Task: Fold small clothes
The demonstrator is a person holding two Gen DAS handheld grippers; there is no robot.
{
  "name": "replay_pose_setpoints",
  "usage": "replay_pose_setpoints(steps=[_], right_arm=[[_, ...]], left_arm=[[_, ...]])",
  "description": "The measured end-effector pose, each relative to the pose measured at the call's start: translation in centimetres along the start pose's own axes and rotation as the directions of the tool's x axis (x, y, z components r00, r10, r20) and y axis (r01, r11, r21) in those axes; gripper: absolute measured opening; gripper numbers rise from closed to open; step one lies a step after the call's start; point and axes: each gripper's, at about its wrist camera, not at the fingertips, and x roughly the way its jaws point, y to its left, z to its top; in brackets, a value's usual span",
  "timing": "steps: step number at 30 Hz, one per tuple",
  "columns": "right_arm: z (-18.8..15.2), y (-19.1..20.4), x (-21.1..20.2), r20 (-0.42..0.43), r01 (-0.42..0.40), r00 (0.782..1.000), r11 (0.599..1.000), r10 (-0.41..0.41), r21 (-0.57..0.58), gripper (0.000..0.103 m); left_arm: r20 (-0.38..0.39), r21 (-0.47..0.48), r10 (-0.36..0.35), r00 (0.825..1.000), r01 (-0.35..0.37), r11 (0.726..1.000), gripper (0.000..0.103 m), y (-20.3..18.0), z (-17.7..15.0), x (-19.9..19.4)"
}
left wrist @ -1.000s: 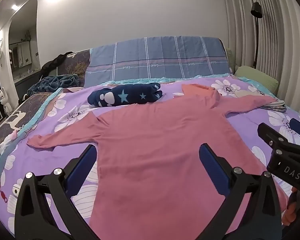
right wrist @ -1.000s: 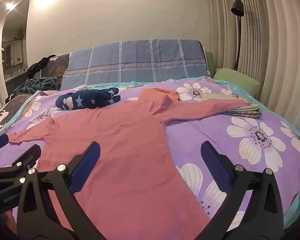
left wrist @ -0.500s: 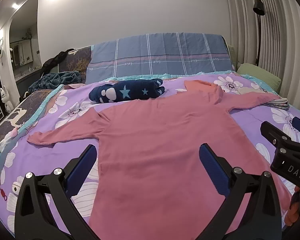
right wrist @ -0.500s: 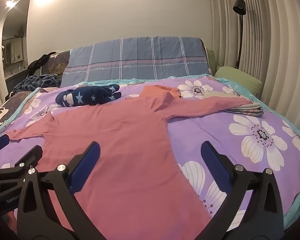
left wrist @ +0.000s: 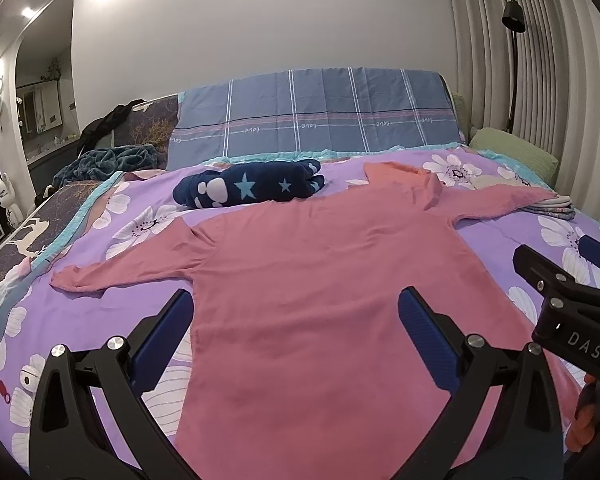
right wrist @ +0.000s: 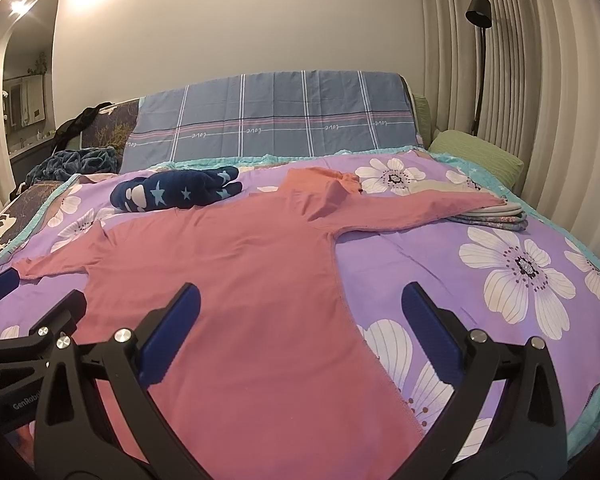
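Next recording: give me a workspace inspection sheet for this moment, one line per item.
Surface: bed with purple floral sheet.
Job's things: pink long-sleeved top spread flat, sleeves out; navy star-print bundle folded behind it; small folded stack under the right sleeve's end.
Clutter: dark teal blanket heaped at far left.
Grippers: left gripper and right gripper above the hem, jaws wide, holding nothing.
Cables: nothing seen.
Surroundings: plaid headboard cover, green pillow, floor lamp, curtains.

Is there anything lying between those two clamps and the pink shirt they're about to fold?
Nothing visible. The pink shirt lies flat directly beneath both open hand-held grippers, left and right. The navy bundle sits beyond its shoulder.
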Motion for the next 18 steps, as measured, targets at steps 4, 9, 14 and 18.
replay_pose_setpoints(steps=[4, 9, 14, 18], right_arm=[[-0.03, -0.01, 0.00, 0.000, 0.000, 1.000, 1.000, 0.000, 0.000, 0.101], [-0.19, -0.19, 0.17, -0.003, -0.002, 1.000, 1.000, 0.002, 0.006, 0.101], [-0.23, -0.19, 0.22, -0.002, -0.001, 1.000, 1.000, 0.001, 0.001, 0.101], [-0.17, -0.06, 0.19, -0.003, 0.004, 1.000, 1.000, -0.004, -0.002, 0.101]], left_arm=[[0.002, 0.008, 0.002, 1.000, -0.002, 1.000, 0.102, -0.07, 0.13, 0.01], [0.007, 0.029, 0.000, 1.000, 0.000, 1.000, 0.102, -0.43, 0.20, -0.13], [0.023, 0.014, -0.007, 1.000, 0.006, 1.000, 0.102, -0.31, 0.32, -0.35], [0.047, 0.040, 0.019, 0.999, -0.021, 0.999, 0.102, -0.64, 0.45, -0.56]])
